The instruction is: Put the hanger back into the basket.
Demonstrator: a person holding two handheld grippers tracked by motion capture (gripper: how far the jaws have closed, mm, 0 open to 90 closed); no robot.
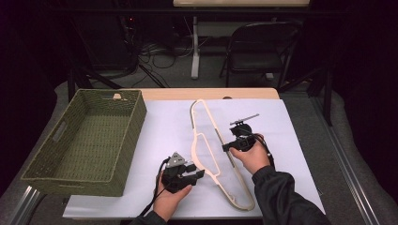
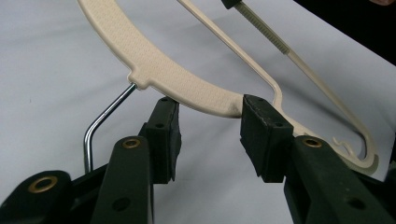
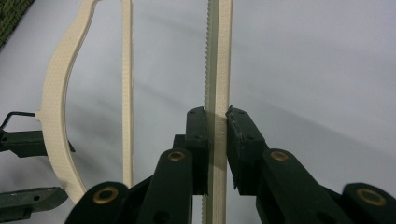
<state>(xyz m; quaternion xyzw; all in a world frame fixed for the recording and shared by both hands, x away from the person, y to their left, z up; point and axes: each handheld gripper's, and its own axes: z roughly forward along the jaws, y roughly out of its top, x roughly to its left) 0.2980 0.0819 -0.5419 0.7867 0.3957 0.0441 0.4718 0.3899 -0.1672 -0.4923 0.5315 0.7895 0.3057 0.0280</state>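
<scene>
- High view: a cream hanger (image 1: 213,154) is lying flat on the white sheet (image 1: 291,140), long axis running away from the person and slightly leftward, its far tip beyond both tools. A green woven basket (image 1: 84,140) is sitting well off to the left of the left gripper (image 1: 197,174).
- High view: the left gripper is pointing right, toward the hanger's curved shoulder just off its tips. The right gripper (image 1: 228,147) is pointing left onto the hanger's straight bar, coming at it from the opposite side.
- Left gripper view: the jaws are standing half spread, with the curved shoulder (image 2: 187,86) crossing just ahead of and between the fingertips (image 2: 257,116). The pads are not pressing it yet; the right pad looks close to or just brushing the edge, cannot tell which. The metal hook (image 2: 105,119) is coming off the shoulder just left of the left jaw.
- Left gripper view: judged next move is closing on the shoulder, so this hand is the nearer one to that curve; the hook sits close enough to snag.
- Right gripper view: the jaws are pinching the ridged straight bar (image 3: 217,70), which is running straight ahead along the tool's own axis. The curved shoulder is lying off to the left, with the left gripper's jaws beyond it at the left edge.
- No brand, label or readable writing on anything here.
</scene>
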